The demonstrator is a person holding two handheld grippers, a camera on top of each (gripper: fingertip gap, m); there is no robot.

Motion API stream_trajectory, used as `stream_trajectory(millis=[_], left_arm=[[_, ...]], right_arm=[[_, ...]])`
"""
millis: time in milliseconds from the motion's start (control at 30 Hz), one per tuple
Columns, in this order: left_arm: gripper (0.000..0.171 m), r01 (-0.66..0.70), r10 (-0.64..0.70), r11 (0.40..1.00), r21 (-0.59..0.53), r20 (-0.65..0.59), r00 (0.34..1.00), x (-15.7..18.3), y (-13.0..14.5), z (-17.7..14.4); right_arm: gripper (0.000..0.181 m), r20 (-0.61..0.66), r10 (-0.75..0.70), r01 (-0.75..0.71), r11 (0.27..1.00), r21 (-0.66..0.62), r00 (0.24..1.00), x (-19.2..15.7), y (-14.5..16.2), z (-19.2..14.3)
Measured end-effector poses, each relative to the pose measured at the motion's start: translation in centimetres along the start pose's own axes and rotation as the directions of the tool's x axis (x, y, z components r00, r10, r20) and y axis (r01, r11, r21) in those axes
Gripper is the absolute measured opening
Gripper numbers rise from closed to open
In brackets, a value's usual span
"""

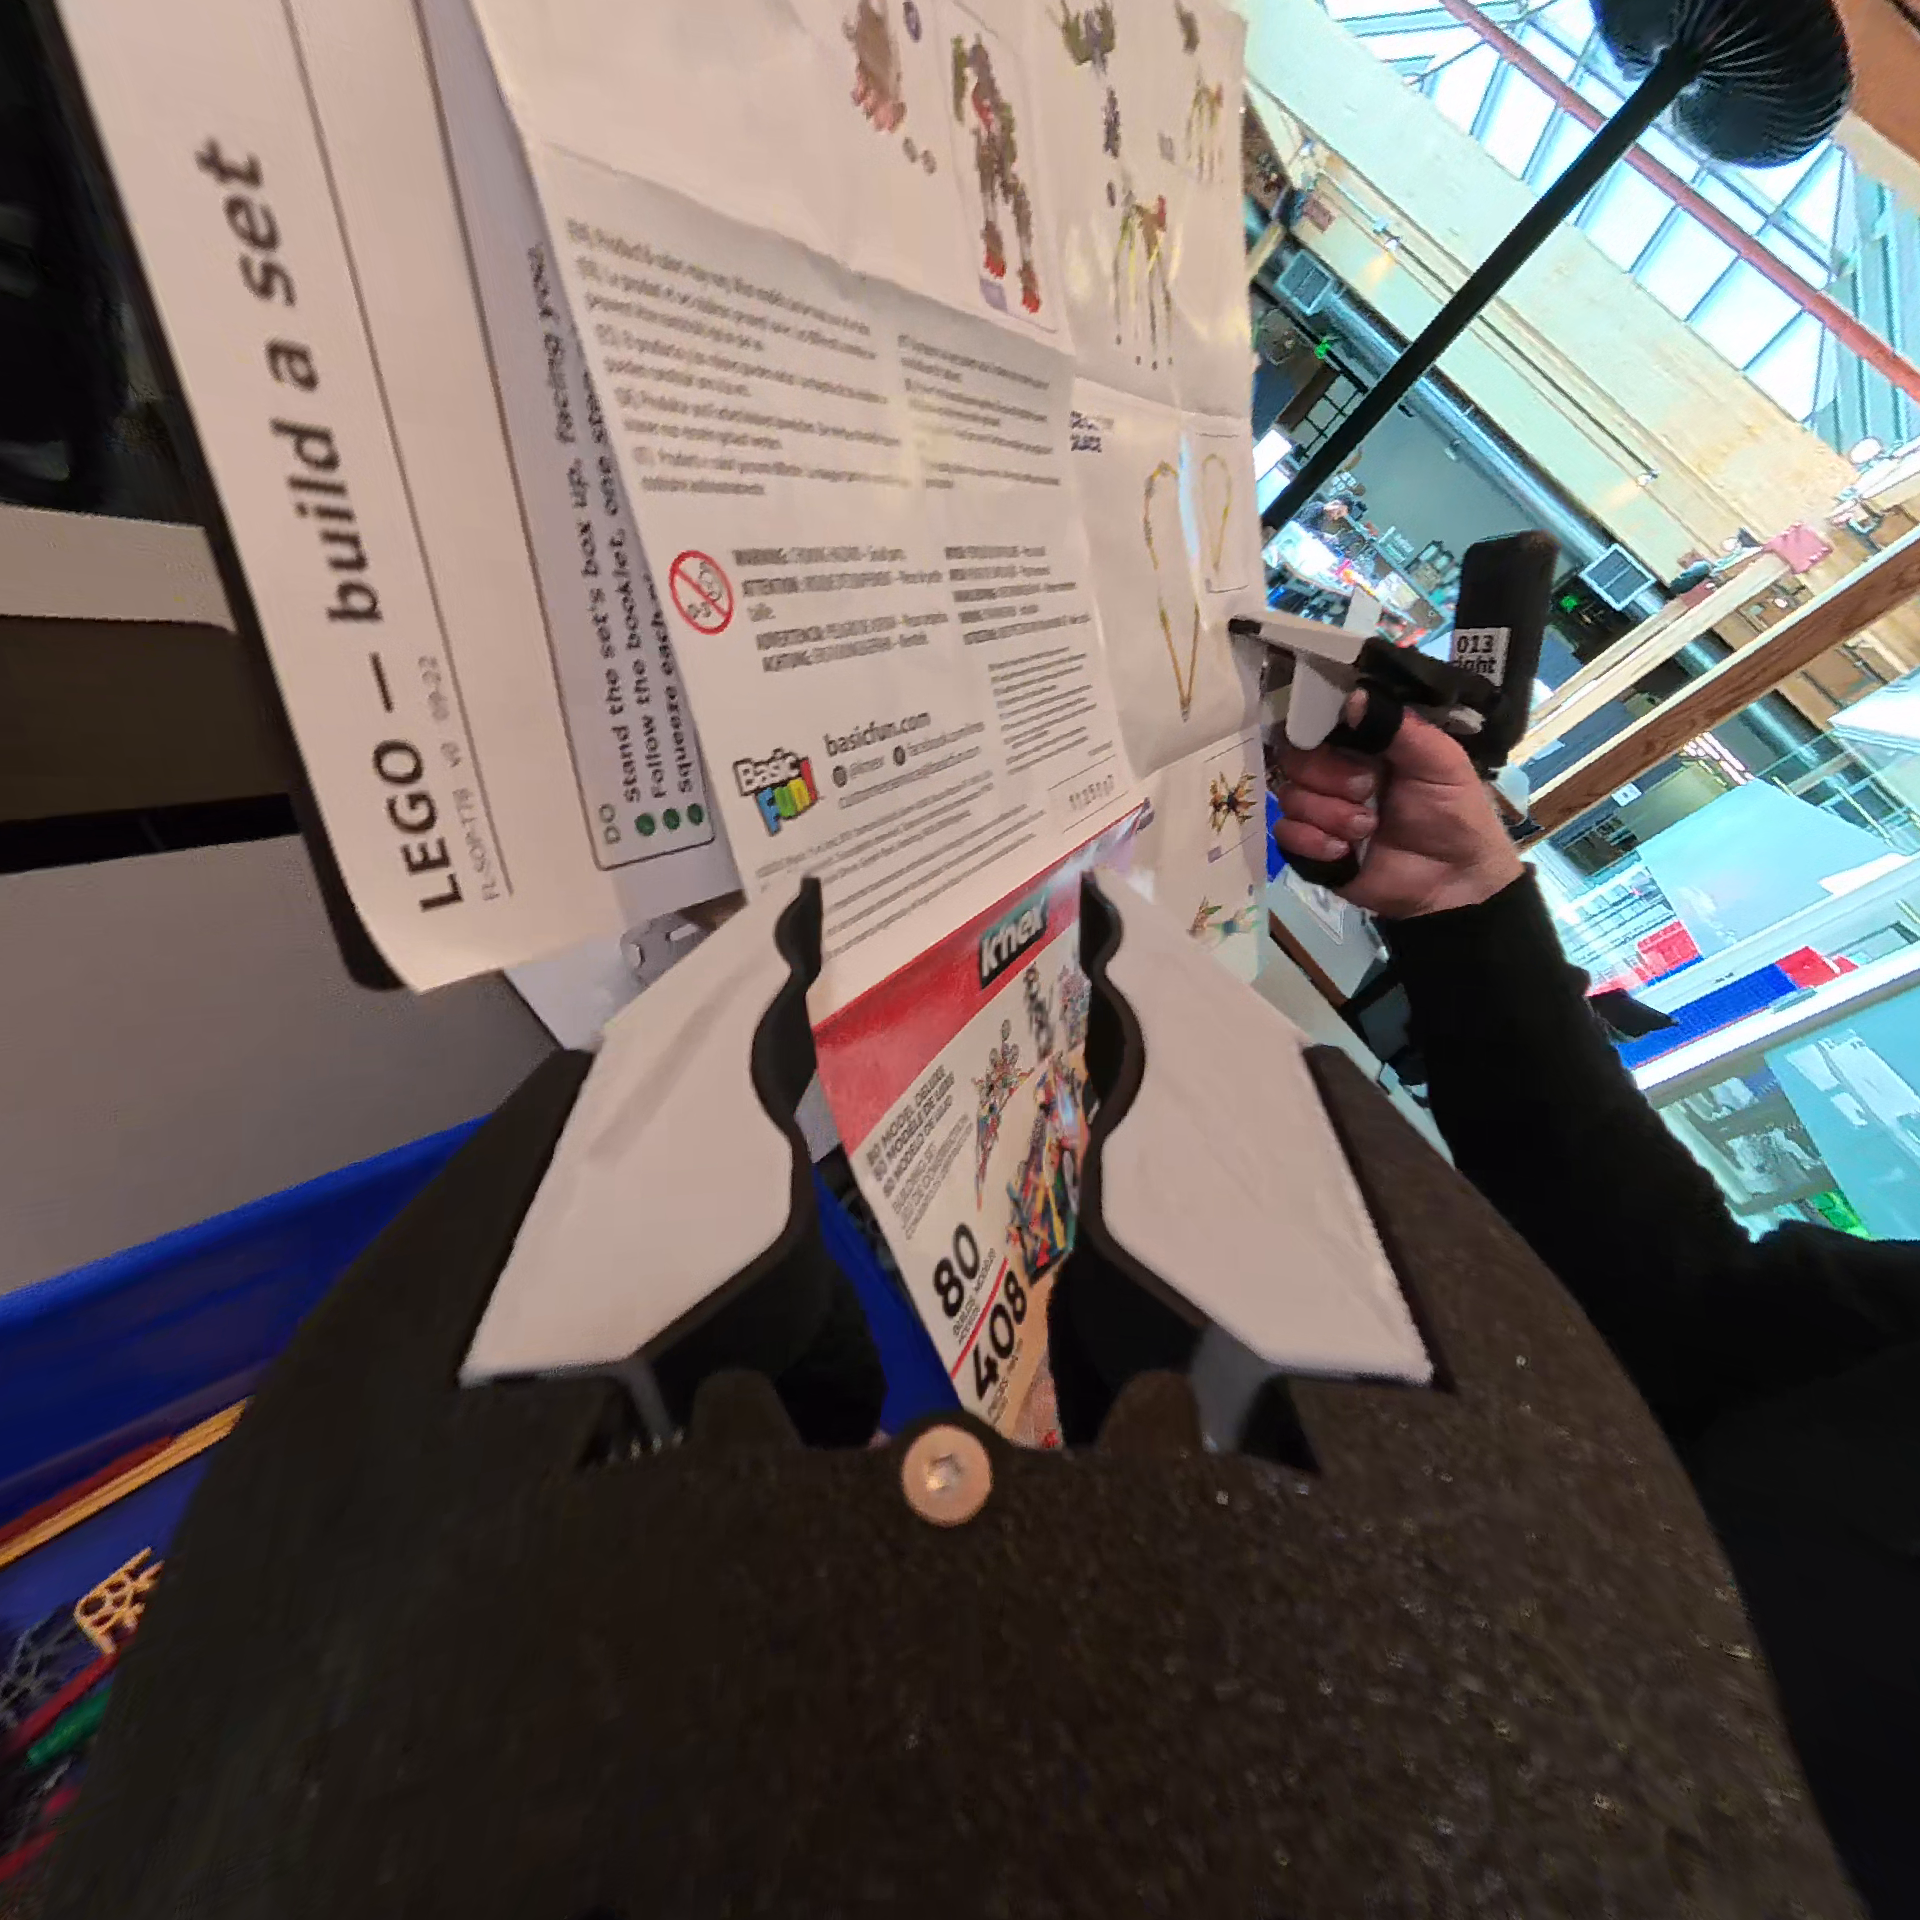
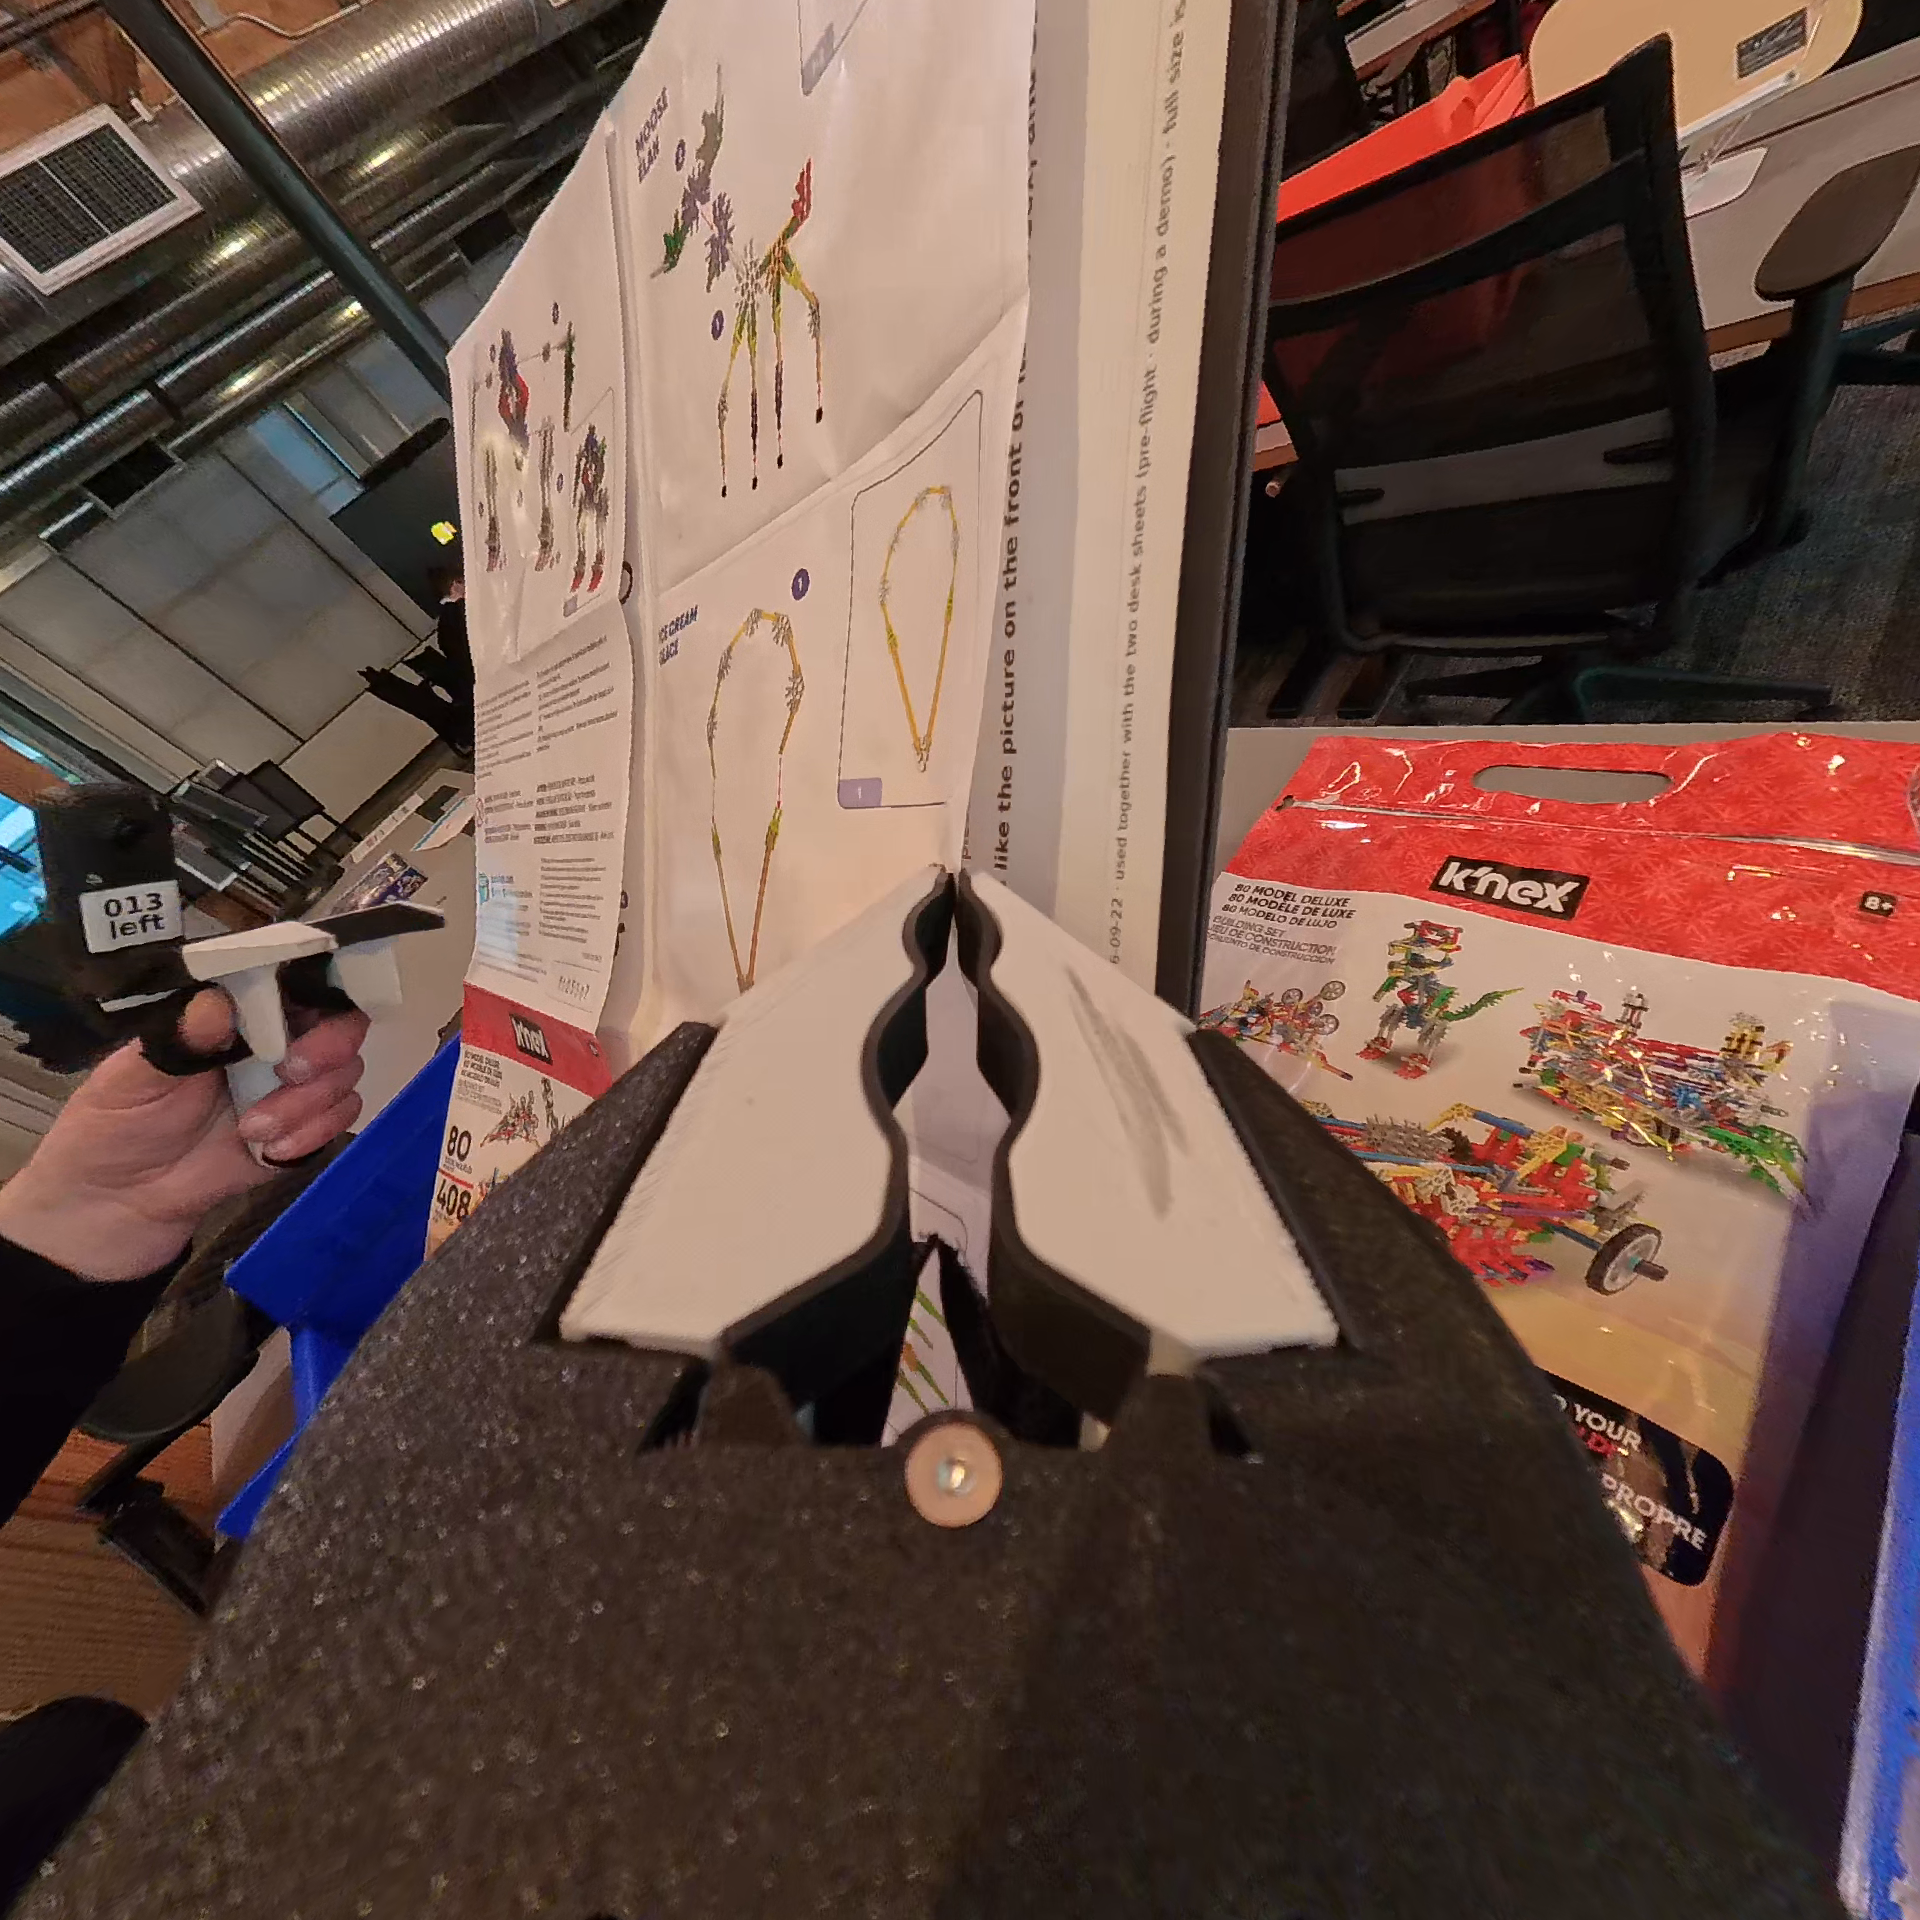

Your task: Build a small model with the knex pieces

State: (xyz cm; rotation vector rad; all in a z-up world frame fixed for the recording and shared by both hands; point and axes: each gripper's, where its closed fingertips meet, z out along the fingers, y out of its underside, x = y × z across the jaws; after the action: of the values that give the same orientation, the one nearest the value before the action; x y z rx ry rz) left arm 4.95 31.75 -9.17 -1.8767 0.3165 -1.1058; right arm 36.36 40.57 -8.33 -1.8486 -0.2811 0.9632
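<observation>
A large folded-out white instruction sheet with coloured model drawings and a red band at its bottom hangs upright. My right gripper is shut on the sheet near its lower right edge; in the left wrist view it pinches the sheet's far edge, held by a hand. My left gripper is open, and the sheet's lower red part shows in the gap between its fingers. I cannot tell if they touch it. In the right wrist view the left gripper sits at the sheet's left edge.
A dark upright board with white printed sheets stands behind the instruction sheet. A blue bin of building pieces sits below left. A red toy bag stands to the right. A black mesh chair is beyond it. About 35 centimetres separates my left fingertips from my right.
</observation>
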Motion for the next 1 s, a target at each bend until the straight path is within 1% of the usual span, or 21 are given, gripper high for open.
stream_trajectory(millis=[200, 400, 500, 567, 633, 733, 833, 1000], left_arm=[[0.046, 0.053, -0.053, 0.997, -0.053, -0.003, 0.999, -1.0, 2.1, 0.9], [0.029, 0.061, -0.065, 0.994, -0.093, -0.04, 0.997, -0.6, 3.1, 2.1], [0.024, 0.057, -0.062, 0.993, -0.102, -0.046, 0.997, -0.4, 3.3, 2.3], [0.024, 0.053, -0.056, 0.994, -0.096, -0.028, 0.998, -0.9, 3.2, 2.1], [0.025, 0.074, -0.075, 0.995, -0.062, -0.014, 0.997, -1.5, 2.8, 1.7], [0.032, 0.074, -0.073, 0.997, -0.016, 0.048, 0.996, -3.0, 2.2, 0.8], [0.037, 0.074, -0.072, 0.997, -0.02, 0.088, 0.993, -4.1, 2.4, 0.4], [0.036, 0.147, -0.147, 0.989, -0.012, 0.045, 0.988, -4.7, 2.5, 0.7]], right_arm=[[0.0, 0.0, -0.006, 0.006, 1.0, 0.003, 1.0, -0.3, -0.1, -0.1], [0.0, 0.022, -0.029, 0.029, 1.0, 0.012, 0.999, -1.9, -0.6, -0.2], [0.0, 0.036, -0.044, 0.043, 0.999, 0.016, 0.998, -2.8, -1.0, -0.3], [0.0, 0.041, -0.054, 0.054, 0.998, 0.018, 0.998, -3.4, -1.2, -0.3], [0.0, 0.046, -0.065, 0.064, 0.998, 0.021, 0.997, -3.9, -1.4, -0.4], [0.0, 0.053, -0.078, 0.077, 0.997, 0.023, 0.996, -4.6, -1.7, -0.4], [0.0, 0.06, -0.092, 0.091, 0.996, 0.022, 0.994, -5.3, -1.8, -0.3], [0.0, 0.058, -0.109, 0.108, 0.994, 0.025, 0.992, -6.1, -2.1, -0.1]])
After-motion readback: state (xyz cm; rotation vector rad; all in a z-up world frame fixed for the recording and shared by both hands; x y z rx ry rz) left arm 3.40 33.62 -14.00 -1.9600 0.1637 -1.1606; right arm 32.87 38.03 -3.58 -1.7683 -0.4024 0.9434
